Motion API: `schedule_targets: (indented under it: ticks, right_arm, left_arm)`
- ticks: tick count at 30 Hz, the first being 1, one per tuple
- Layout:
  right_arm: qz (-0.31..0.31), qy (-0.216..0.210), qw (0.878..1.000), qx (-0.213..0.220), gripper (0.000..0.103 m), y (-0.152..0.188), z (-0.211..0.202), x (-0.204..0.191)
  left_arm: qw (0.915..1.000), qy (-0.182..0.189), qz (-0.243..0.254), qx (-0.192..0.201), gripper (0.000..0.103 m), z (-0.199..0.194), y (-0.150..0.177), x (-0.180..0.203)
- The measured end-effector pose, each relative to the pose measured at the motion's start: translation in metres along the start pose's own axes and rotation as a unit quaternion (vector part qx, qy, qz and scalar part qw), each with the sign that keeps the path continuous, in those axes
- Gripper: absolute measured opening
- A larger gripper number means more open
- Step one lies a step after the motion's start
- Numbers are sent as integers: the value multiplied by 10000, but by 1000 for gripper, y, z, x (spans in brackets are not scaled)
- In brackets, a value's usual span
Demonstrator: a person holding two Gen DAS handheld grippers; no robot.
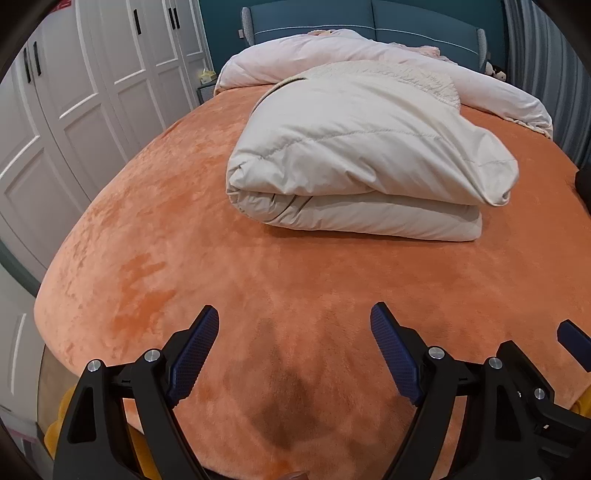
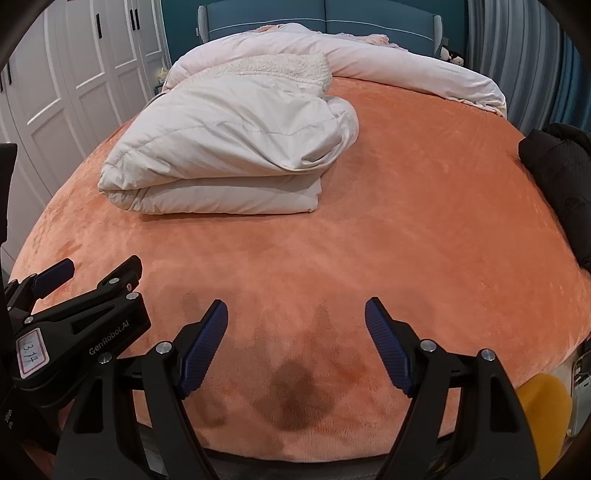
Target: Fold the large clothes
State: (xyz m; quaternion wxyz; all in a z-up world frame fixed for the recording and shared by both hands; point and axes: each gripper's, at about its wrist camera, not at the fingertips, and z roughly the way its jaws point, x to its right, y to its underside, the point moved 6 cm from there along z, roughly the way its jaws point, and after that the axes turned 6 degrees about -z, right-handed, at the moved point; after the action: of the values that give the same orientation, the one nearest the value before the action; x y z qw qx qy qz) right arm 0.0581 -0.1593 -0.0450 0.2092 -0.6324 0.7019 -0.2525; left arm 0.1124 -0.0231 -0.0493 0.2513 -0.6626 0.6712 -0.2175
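Two claws are all I have out in front of me, side by side above the near edge of a bed [image 2: 406, 206] covered in a fuzzy orange sheet, with their dark shadows on the fabric beneath. At the far end sits a blue headboard [image 1: 369, 26], and a pale pink duvet [image 1: 332, 51] is heaped along it. White panelled wardrobe doors [image 1: 92, 81] with black handles run down the left side of the room, and grey curtains [image 2: 517, 55] hang on the right. A black garment [image 2: 557, 166] lies at the right edge of the bed.

The cream padded coat [image 1: 362, 155] I am folding rests in a thick bundle on the sheet, well ahead of both claws, its fleecy lining showing at the top.

My left claw [image 1: 295, 354] tilts down toward the sheet, its blue-padded fingers [image 1: 192, 354] spread wide with nothing between them. My right claw [image 2: 295, 347] takes the same downward tilt just beside it, equally wide and empty.

Seen from the right, my left claw's body carries white lettering reading "GenRobot.AI" [image 2: 109, 338], and a small handwritten sticker [image 2: 32, 352] that looks like "13.14".
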Motion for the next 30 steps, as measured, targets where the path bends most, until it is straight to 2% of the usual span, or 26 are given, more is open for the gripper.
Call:
schedule_targets:
  ticks: [5, 9, 17, 30]
  right_arm:
    - [82, 45, 10000, 27, 74, 11, 22, -2]
    - [278, 73, 9995, -131, 74, 24, 42, -1]
    - [232, 191, 9995, 113, 76, 26, 44, -1]
    - [215, 195, 9995, 108, 76, 28, 44, -3]
  left_arm:
    - [9999, 10, -109, -82, 80, 25, 12, 0]
    - [9999, -96, 22, -75, 80, 38, 21, 4]
    - [9999, -16, -93, 74, 81, 43, 22, 2]
    - [9999, -18, -100, 50, 81, 46, 22, 1]
